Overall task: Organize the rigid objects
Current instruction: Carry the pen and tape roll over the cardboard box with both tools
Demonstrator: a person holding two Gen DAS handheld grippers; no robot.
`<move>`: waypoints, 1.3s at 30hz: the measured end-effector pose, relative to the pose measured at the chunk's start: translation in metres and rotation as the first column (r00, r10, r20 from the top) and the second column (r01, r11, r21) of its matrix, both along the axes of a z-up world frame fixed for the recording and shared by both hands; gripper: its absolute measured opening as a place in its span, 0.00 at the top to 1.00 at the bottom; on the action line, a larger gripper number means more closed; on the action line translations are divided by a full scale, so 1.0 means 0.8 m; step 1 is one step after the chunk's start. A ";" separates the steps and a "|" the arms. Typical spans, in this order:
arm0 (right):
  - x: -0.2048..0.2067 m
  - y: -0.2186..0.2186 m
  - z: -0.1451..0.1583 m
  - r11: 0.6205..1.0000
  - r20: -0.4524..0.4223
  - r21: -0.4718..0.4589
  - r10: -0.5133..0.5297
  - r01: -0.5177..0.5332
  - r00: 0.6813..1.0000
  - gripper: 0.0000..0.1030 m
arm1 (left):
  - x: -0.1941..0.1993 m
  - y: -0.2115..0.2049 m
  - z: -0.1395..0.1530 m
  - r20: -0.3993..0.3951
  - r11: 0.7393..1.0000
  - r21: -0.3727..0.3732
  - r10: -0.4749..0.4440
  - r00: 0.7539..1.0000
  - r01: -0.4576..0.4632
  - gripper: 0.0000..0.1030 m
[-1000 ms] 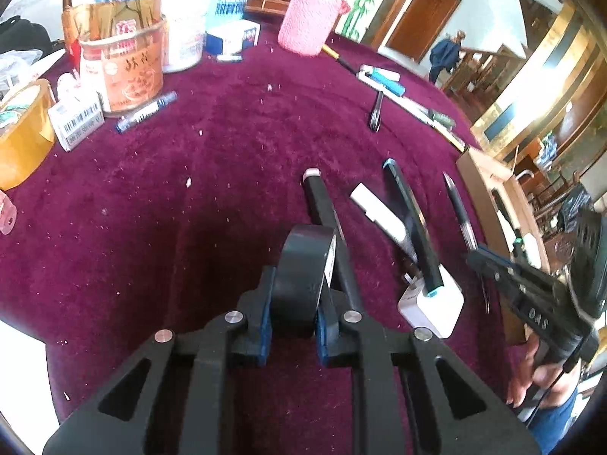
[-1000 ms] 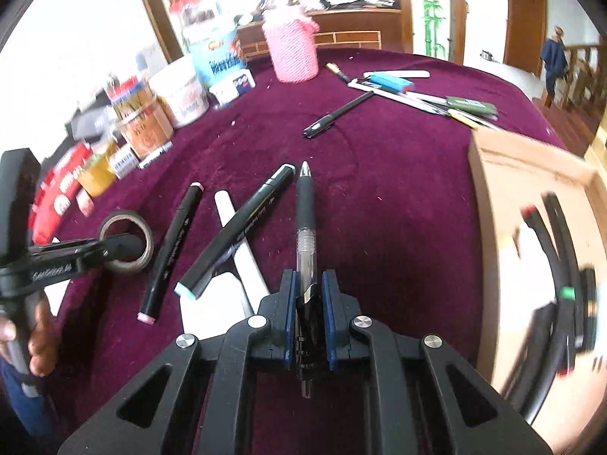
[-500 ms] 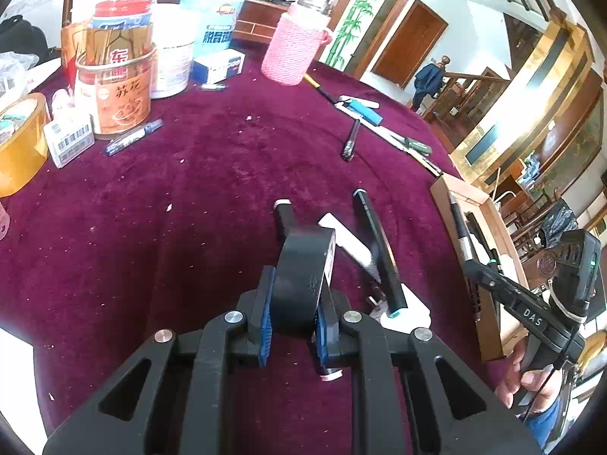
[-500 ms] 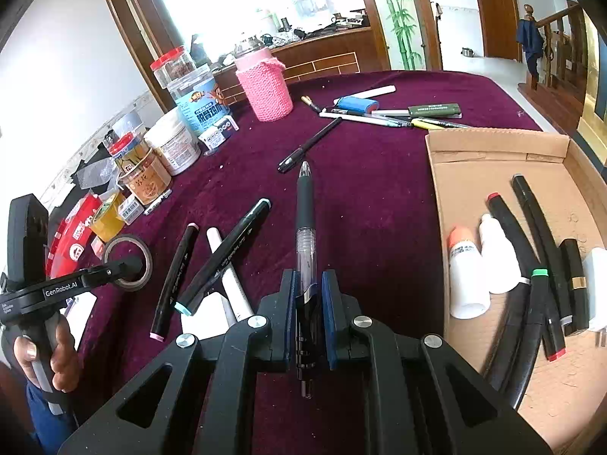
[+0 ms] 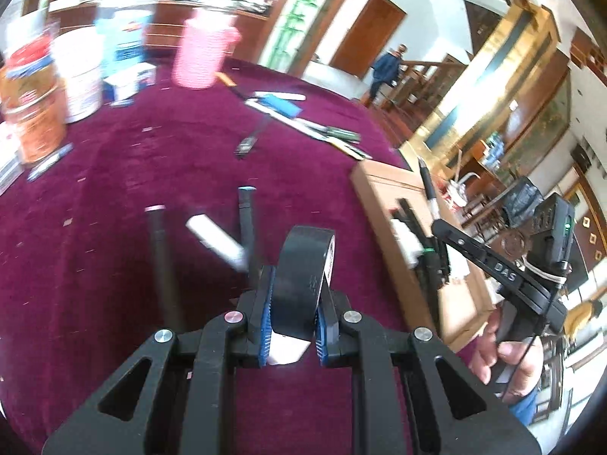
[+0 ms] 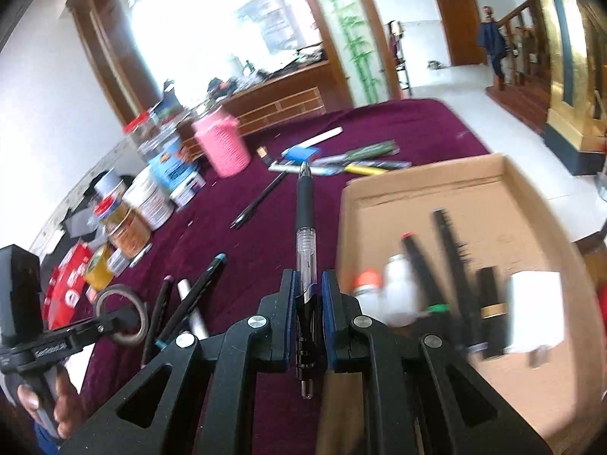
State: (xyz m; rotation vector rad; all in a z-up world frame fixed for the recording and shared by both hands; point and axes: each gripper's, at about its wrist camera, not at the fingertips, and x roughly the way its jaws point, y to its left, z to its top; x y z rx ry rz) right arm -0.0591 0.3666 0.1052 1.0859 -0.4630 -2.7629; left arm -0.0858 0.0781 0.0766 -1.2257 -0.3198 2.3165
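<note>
The maroon desk (image 5: pixel 114 227) spreads beneath both my hands. Off to the right of my right fingers (image 6: pixel 308 295) sits the cardboard box (image 6: pixel 379 204) with markers inside. My left fingers (image 5: pixel 293 311) pinch a roll of black tape (image 5: pixel 303 276) upright, above the desk. My right fingers clamp a black pen (image 6: pixel 305 227), tip pointing ahead.
</note>
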 end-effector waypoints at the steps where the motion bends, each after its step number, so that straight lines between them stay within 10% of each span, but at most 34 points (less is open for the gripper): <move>1: 0.001 0.005 0.002 1.000 -0.001 0.001 -0.009 0.009 1.000 0.89 | 0.000 0.010 0.003 0.005 1.000 0.007 -0.015 1.000 0.015 0.86; 17: -0.010 0.125 -0.016 0.970 0.091 0.048 -0.243 0.239 0.966 0.88 | 0.030 0.245 -0.026 0.151 0.942 0.118 -0.329 0.932 0.313 0.85; 39: -0.022 0.125 -0.044 0.982 0.216 0.087 -0.180 0.165 0.960 0.88 | 0.060 0.283 -0.047 0.124 0.936 0.025 -0.351 0.928 0.351 0.85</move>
